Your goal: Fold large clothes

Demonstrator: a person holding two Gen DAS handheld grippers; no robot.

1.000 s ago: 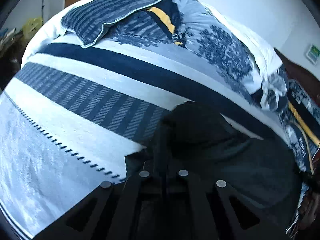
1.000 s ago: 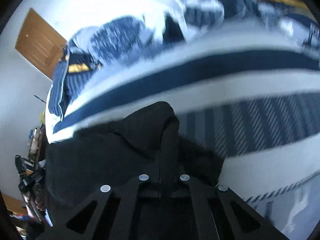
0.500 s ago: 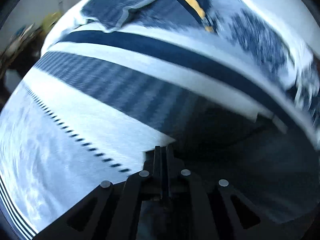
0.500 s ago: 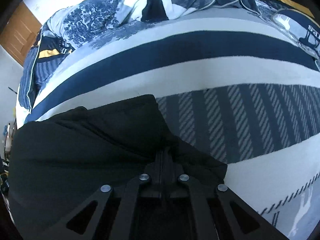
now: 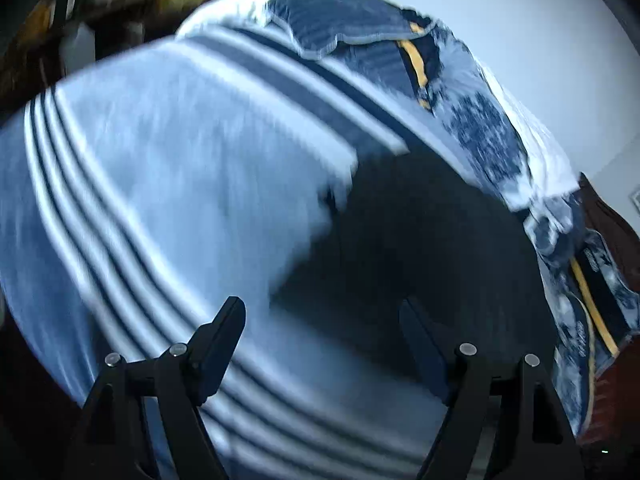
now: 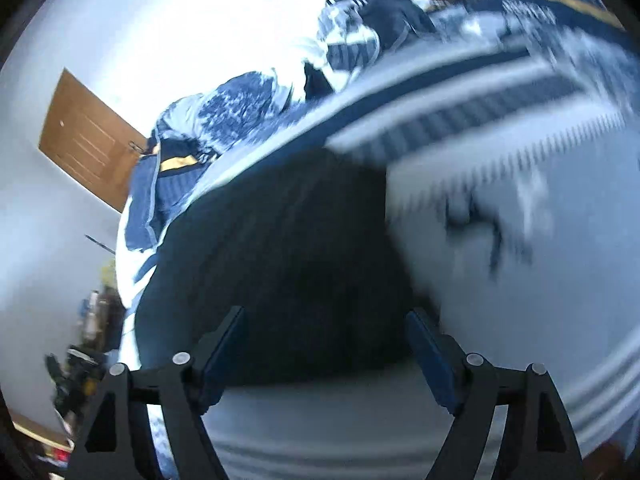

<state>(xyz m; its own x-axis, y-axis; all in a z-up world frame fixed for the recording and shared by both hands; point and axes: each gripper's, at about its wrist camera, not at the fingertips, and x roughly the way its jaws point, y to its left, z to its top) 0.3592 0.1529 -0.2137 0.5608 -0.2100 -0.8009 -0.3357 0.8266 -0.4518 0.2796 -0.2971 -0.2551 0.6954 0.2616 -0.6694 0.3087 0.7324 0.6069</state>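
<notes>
A black garment (image 5: 432, 248) lies flat on the striped blue and white bedspread (image 5: 168, 168). In the left wrist view it lies ahead and to the right of my left gripper (image 5: 322, 320), which is open and empty above its near left edge. In the right wrist view the same garment (image 6: 288, 256) lies ahead and to the left. My right gripper (image 6: 324, 330) is open and empty over its near edge. Both views are blurred by motion.
A heap of blue patterned bedding and pillows (image 5: 472, 120) lies along the far side of the bed and shows again in the right wrist view (image 6: 240, 108). A brown door (image 6: 84, 140) stands in the white wall. Clutter (image 6: 76, 368) sits beside the bed.
Both grippers were shut on the black garment and have opened and let it go. The garment now lies flat on the bed. Both grippers have pulled back toward the near side.
</notes>
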